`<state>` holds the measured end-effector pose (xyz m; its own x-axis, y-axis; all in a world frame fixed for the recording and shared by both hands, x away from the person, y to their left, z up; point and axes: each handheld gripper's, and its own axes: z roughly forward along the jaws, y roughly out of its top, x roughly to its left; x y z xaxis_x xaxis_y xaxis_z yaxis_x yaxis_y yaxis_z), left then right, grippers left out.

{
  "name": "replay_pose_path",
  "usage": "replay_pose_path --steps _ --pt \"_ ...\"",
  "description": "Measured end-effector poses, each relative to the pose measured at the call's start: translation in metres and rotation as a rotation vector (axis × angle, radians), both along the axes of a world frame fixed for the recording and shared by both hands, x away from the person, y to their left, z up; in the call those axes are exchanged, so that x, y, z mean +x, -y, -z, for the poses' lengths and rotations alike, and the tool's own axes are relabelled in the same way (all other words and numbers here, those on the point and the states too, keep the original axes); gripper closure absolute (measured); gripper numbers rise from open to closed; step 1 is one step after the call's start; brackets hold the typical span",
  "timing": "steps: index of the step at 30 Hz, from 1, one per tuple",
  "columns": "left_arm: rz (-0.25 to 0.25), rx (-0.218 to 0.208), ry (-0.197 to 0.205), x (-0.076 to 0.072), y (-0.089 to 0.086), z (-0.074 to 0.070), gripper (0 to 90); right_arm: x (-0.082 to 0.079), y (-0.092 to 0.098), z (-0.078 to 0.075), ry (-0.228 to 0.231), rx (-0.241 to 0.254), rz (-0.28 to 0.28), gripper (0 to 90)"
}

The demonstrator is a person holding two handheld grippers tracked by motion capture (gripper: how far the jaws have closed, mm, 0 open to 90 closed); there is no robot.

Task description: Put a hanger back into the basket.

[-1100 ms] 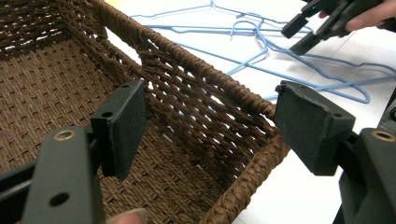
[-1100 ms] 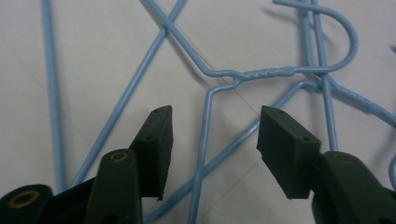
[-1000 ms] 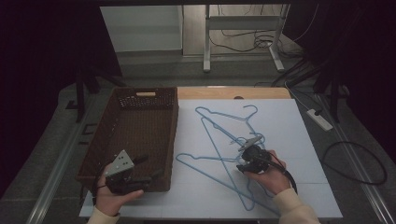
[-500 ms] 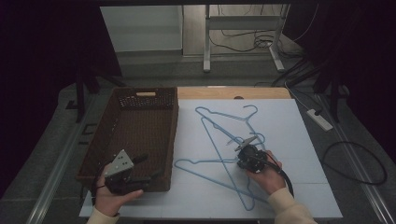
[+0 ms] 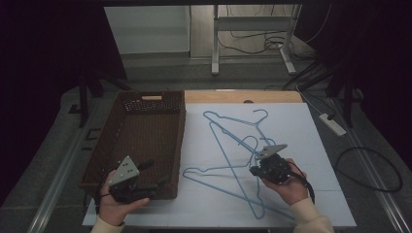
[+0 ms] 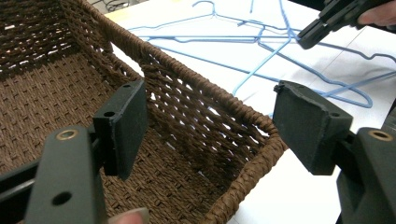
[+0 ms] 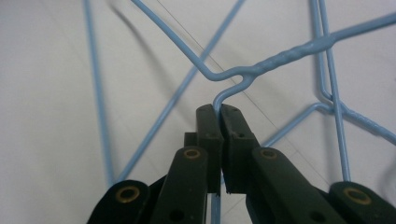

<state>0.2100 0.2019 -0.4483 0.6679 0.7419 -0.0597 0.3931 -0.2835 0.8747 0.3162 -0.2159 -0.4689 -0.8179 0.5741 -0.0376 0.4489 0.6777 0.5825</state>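
A blue hanger is pinched at its hook by the closed jaws of the right gripper above the white table, among two other hangers. The left gripper is held spread wide over the basket corner.

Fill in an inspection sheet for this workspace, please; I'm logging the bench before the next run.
Surface: white table top, bare round the hangers.
Job's things: blue wire hangers overlapping; brown wicker basket empty.
Clutter: nothing seen.
Grippers: right gripper shut on a hanger's wire; left gripper open over the basket's corner.
Cables: black cable and power strip on the floor.
Surroundings: dark room, metal stand behind.
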Motion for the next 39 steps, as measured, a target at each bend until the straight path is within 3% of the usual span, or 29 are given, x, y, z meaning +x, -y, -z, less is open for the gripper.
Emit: replay_pose_path --steps 18,28,31,39 --pt "0.037 0.021 0.006 0.005 0.015 -0.009 28.2 -0.019 0.027 -0.044 0.071 0.154 -0.085 87.9" --pt "0.065 0.032 -0.013 0.014 0.033 -0.013 28.3 -0.021 0.035 -0.053 0.080 0.187 -0.093 87.9" --pt "0.068 0.040 -0.027 0.020 0.042 -0.018 28.4 -0.021 0.038 -0.055 0.083 0.197 -0.101 88.0" --pt "0.151 0.077 -0.019 0.034 0.078 -0.032 28.4 -0.023 0.041 -0.060 0.086 0.222 -0.121 87.9"
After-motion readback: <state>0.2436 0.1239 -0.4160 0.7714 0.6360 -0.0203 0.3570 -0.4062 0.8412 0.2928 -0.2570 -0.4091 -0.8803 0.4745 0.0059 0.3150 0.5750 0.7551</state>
